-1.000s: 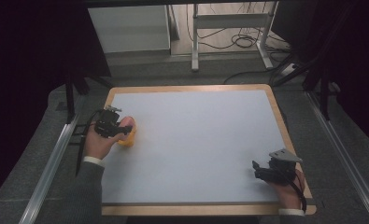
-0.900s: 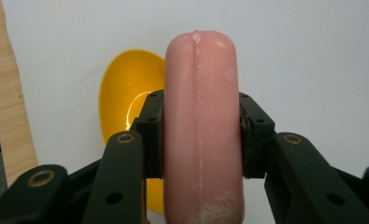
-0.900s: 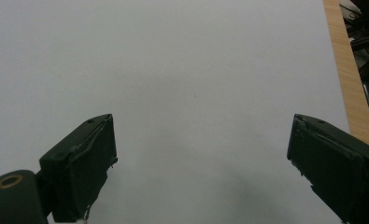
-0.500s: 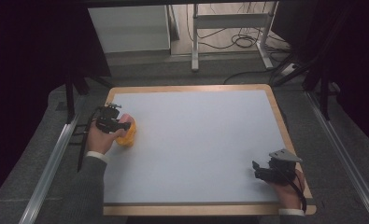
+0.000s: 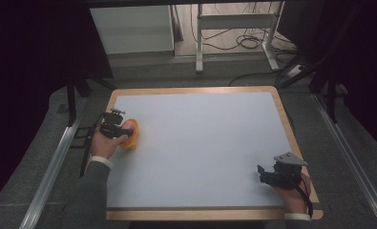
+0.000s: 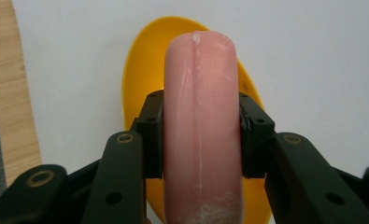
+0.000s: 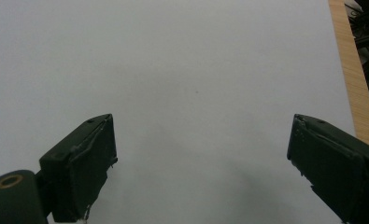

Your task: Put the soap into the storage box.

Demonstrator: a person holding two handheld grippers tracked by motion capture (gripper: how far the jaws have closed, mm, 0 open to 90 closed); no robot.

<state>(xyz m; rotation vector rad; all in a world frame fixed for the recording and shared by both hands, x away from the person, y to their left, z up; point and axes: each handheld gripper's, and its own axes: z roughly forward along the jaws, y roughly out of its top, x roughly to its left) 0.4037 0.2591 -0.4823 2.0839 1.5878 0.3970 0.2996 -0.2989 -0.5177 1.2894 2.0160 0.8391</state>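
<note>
At nine o'clock on the white table (image 5: 200,143), left gripper (image 6: 202,135) clamps a pink sausage (image 6: 202,116) by its sides, poised over a yellow dish (image 6: 140,84); at five o'clock, right gripper (image 7: 203,158) rests with jaws wide, nothing between them.

One camera looks down from above the tabletop (image 5: 200,143); two ride the tongs (close up), sharing that white surface.
</note>
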